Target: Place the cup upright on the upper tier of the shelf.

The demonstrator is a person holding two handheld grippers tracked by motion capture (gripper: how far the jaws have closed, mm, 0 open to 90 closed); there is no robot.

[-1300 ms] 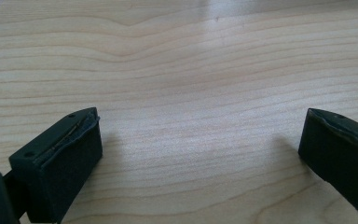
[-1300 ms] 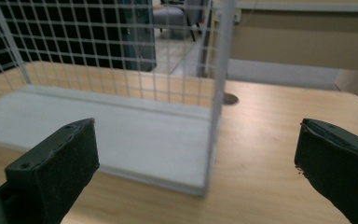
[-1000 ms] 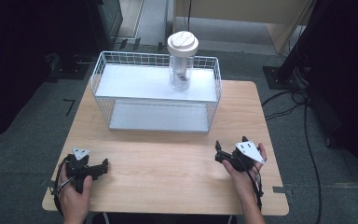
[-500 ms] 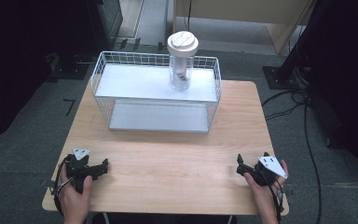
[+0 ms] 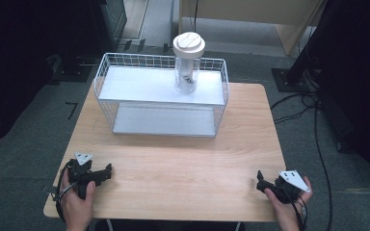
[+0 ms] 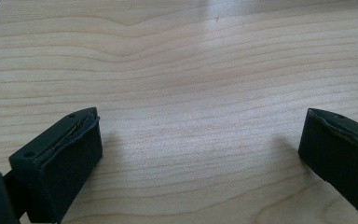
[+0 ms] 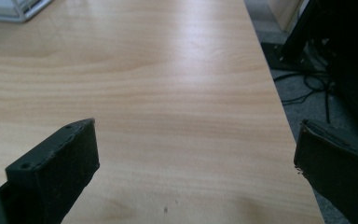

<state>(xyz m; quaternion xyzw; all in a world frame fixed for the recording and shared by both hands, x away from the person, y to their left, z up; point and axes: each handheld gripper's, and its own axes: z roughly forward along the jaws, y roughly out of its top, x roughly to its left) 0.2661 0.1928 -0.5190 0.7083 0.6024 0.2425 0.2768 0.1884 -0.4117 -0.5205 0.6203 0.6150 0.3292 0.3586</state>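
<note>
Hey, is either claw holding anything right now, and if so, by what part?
Nothing is held. The left claw and right claw are both open over the bare table.

- A white wire rack (image 5: 120,103) stood on the wooden table (image 5: 183,163), well ahead of my grippers.
- A clear jar (image 5: 187,72) with a white lid (image 5: 189,44) stood upright on its upper shelf.
- Black cables (image 5: 313,103) lay on the floor, off beyond my right.

Overhead light fell evenly on the wooden table (image 5: 183,168); the surroundings stayed dark. A pale glare band crossed the wood in both gripper views. The jaws cast soft shadows onto the tabletop and read as near-black with little detail. The high view was soft overall; the white wire basket (image 5: 161,96) was bright, nearly washed out.
</note>
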